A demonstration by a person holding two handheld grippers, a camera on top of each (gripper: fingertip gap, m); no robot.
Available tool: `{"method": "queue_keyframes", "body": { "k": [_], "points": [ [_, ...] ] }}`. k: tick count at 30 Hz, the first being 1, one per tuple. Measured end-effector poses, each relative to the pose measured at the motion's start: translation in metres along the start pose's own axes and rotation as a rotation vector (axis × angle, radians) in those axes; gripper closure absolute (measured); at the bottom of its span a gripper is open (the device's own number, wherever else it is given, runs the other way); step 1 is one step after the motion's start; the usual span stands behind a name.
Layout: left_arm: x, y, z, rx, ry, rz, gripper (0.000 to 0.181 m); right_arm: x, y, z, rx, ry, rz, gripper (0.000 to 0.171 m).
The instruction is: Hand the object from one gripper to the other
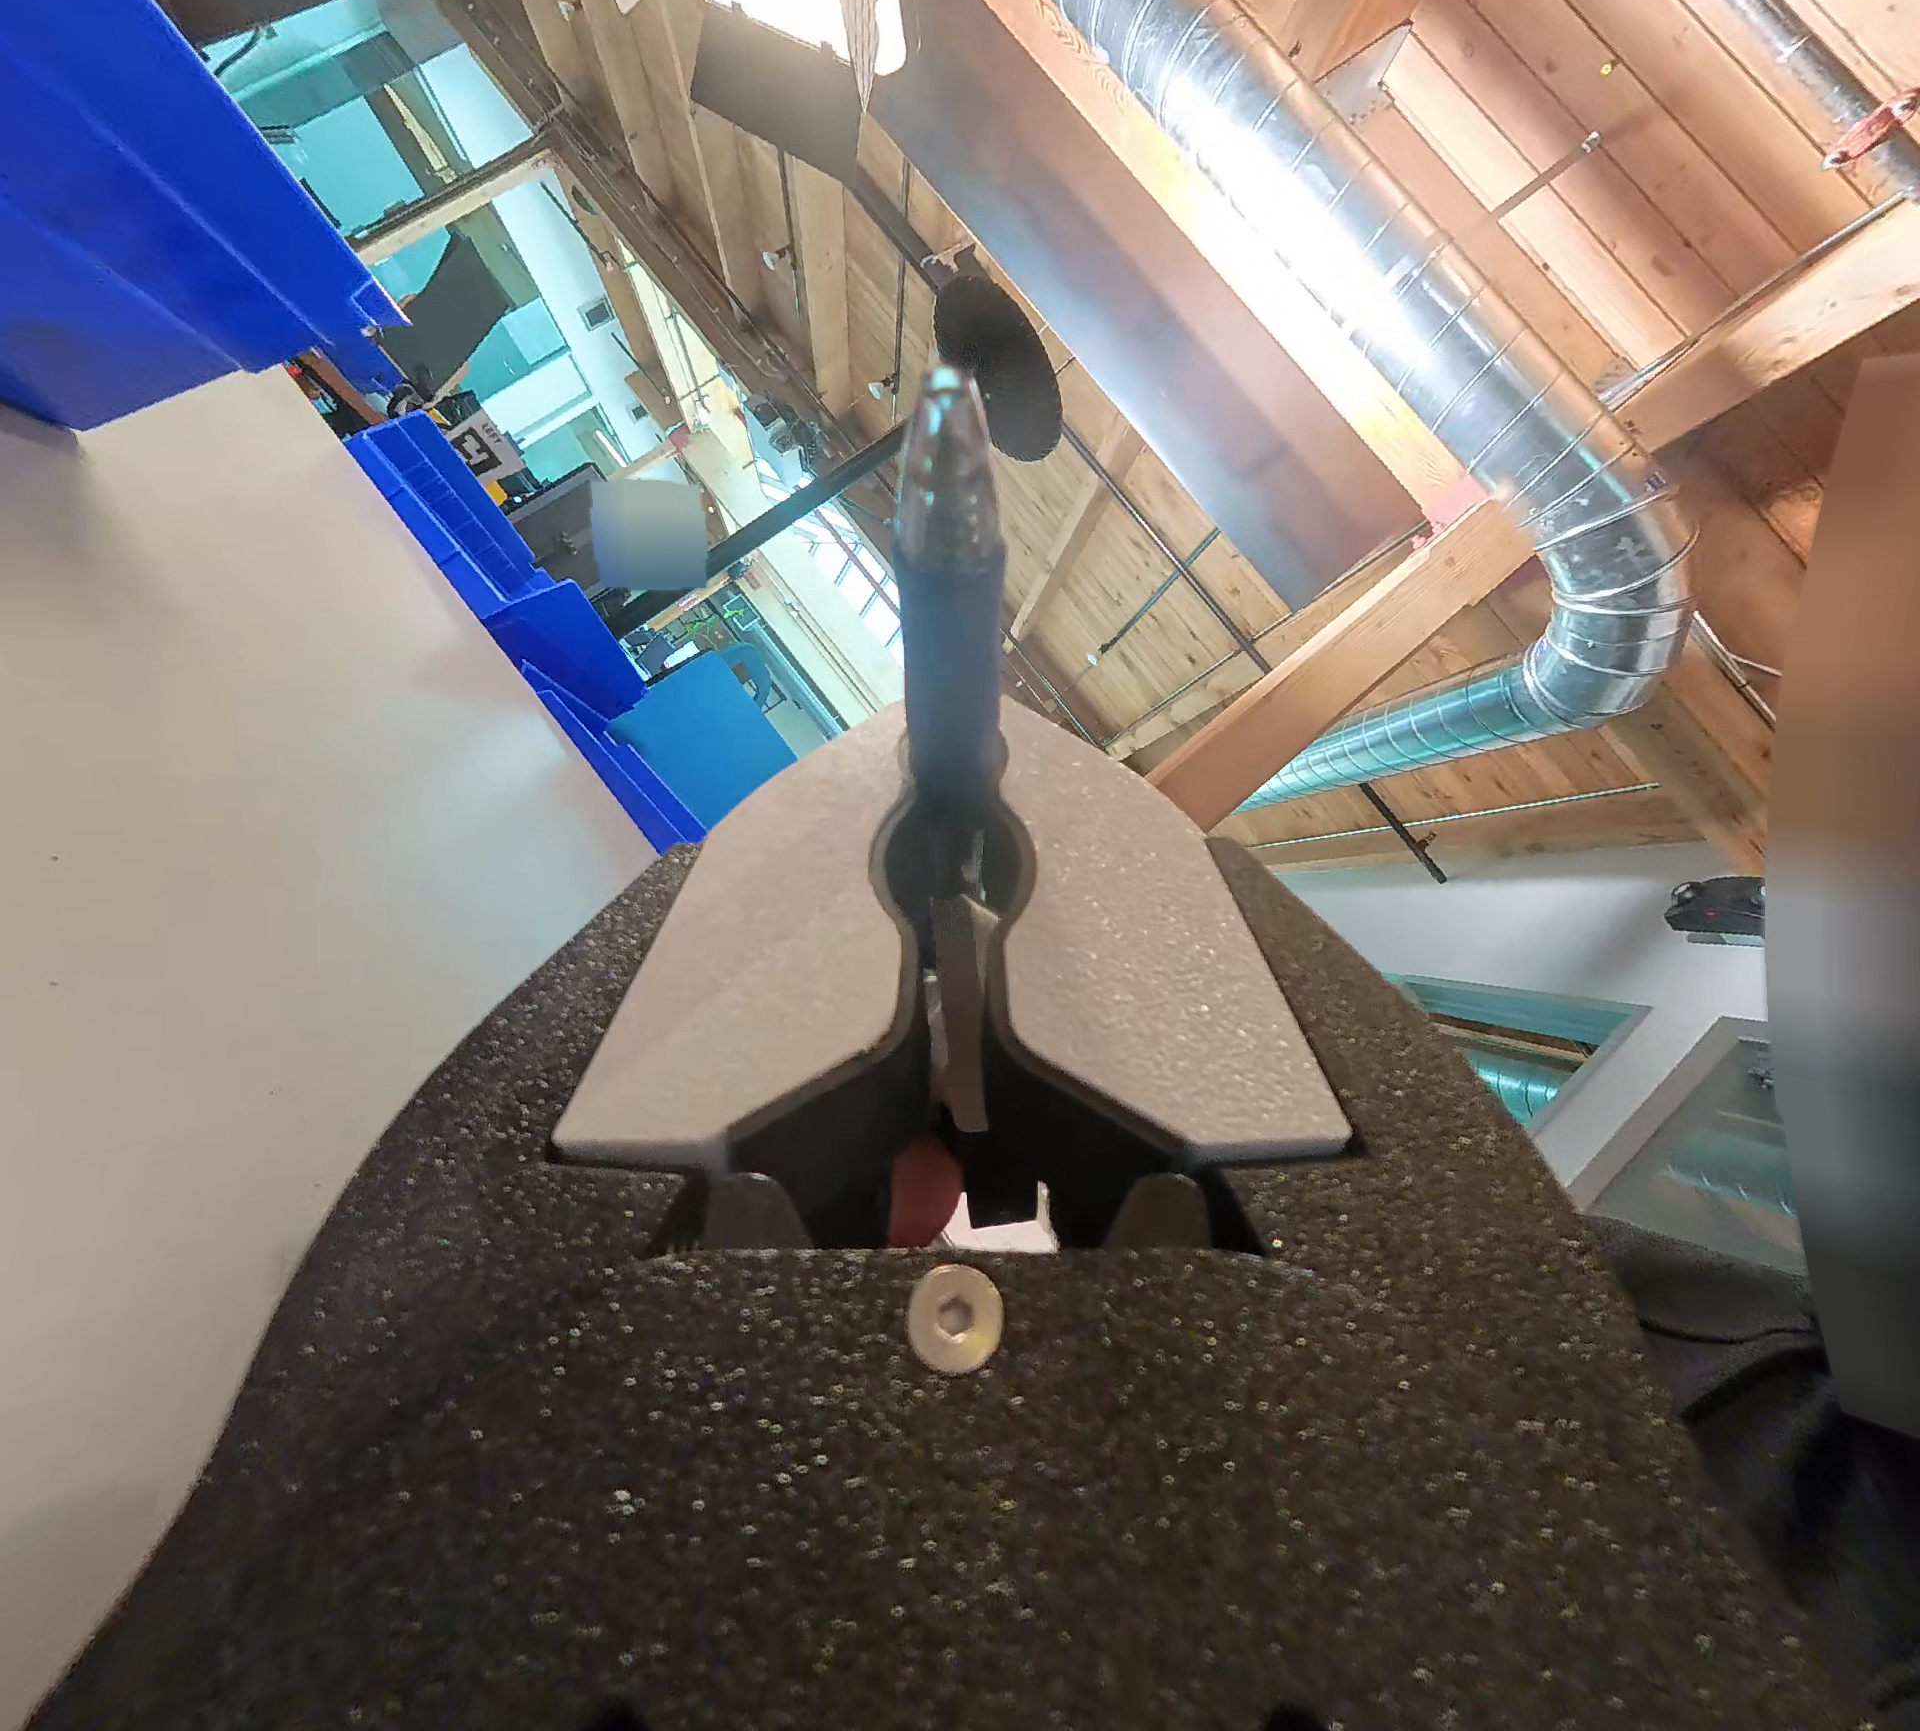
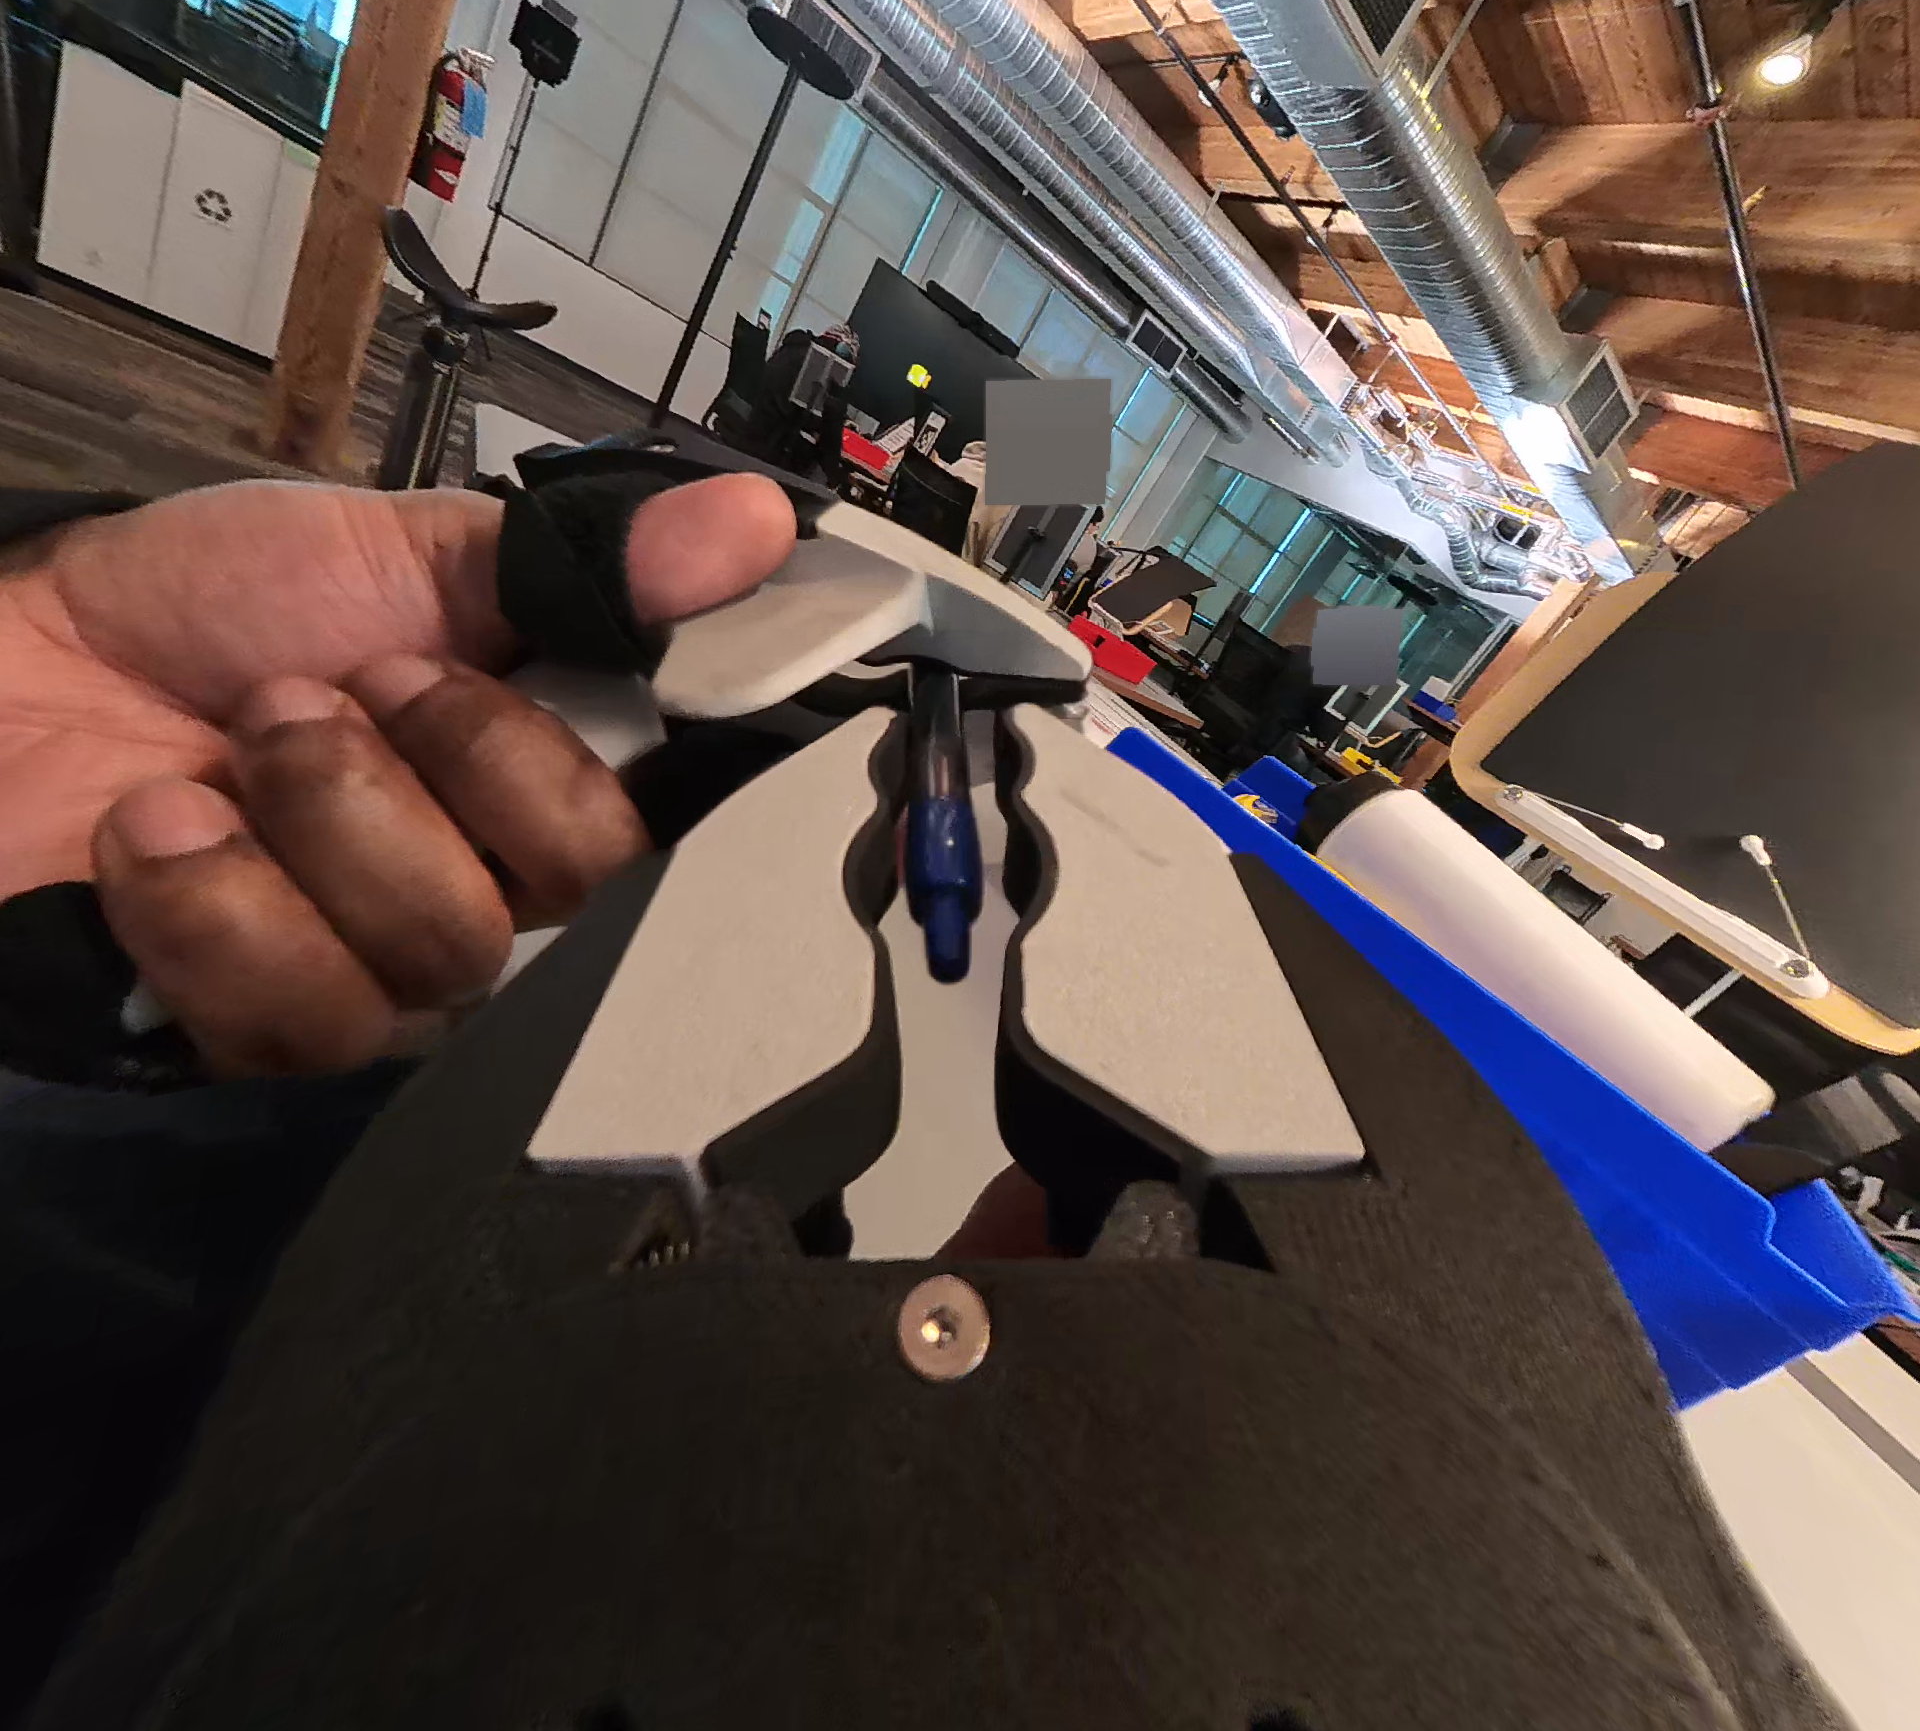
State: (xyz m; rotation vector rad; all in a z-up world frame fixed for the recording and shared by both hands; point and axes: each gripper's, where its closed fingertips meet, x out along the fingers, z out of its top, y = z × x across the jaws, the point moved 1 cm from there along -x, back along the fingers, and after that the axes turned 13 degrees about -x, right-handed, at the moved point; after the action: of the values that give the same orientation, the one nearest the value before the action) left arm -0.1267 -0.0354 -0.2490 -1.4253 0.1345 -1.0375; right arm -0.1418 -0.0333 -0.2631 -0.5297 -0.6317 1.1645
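A pen [image 1: 948, 601] with a dark blue grip and a clear tip is clamped in my left gripper [image 1: 951, 746], which is shut on it; the tip points up and away. In the right wrist view a person's hand [image 2: 312, 746] holds the left gripper [image 2: 914, 642] just ahead of my right gripper [image 2: 940, 736]. The pen's blue rear end [image 2: 943, 860] hangs down between the right gripper's grey fingers [image 2: 748, 954]. Those fingers stand apart on either side of it, with a gap showing on both sides.
Blue plastic bins [image 1: 156, 227] stand along the white table [image 1: 260, 746] and also show at the right [image 2: 1558, 1058]. A white cylinder [image 2: 1507, 933] lies in one bin. A dark panel with a wooden edge [image 2: 1714, 746] stands at the right. My two grippers' fingertips are within a few centimetres of each other.
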Motion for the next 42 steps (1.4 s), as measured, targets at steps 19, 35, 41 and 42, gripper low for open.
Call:
{"method": "queue_keyframes", "body": {
  "k": [19, 35, 41, 42],
  "points": [
    [-0.010, -0.011, 0.012, 0.213, 0.104, 0.063, 0.169, -0.006, -0.001, 0.004, 0.066, -0.037, 0.031, 0.161],
    [-0.002, 0.000, -0.001, 0.069, 0.097, 0.022, 0.168, -0.008, -0.004, 0.003, 0.075, -0.037, 0.014, 0.158],
    [-0.003, 0.000, 0.001, 0.103, 0.095, 0.041, 0.168, -0.007, -0.003, 0.002, 0.035, -0.019, 0.000, 0.157],
    [-0.003, 0.000, 0.000, 0.107, 0.098, 0.044, 0.169, -0.007, -0.002, 0.002, 0.034, -0.017, -0.001, 0.157]
  ]
}}
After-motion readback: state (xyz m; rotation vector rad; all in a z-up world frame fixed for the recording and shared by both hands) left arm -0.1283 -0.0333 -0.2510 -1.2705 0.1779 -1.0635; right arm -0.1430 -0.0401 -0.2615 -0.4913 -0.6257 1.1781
